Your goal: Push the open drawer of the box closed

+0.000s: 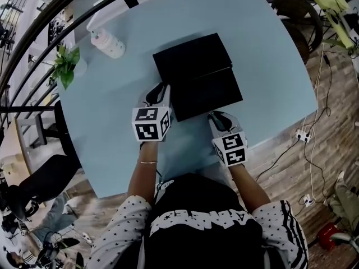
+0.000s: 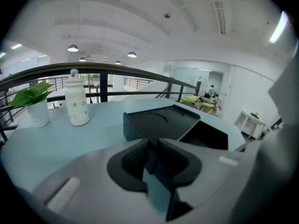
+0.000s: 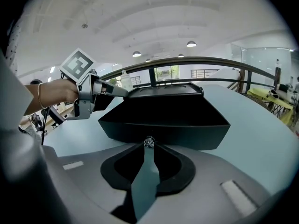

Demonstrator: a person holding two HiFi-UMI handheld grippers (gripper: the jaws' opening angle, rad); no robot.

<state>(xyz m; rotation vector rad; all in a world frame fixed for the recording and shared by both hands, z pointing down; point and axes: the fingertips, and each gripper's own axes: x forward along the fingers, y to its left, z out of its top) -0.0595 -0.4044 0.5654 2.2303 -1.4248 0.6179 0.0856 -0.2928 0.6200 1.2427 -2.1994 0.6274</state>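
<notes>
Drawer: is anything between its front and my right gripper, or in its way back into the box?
Nothing visible. The right gripper is right at the drawer front, its small knob at the jaw tips. The drawer looks empty, and nothing lies between it and the box.

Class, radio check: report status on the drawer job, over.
Left gripper beside box, jaws barely apart. Right gripper shut on knob of drawer. Drawer open, nothing blocking it.
</notes>
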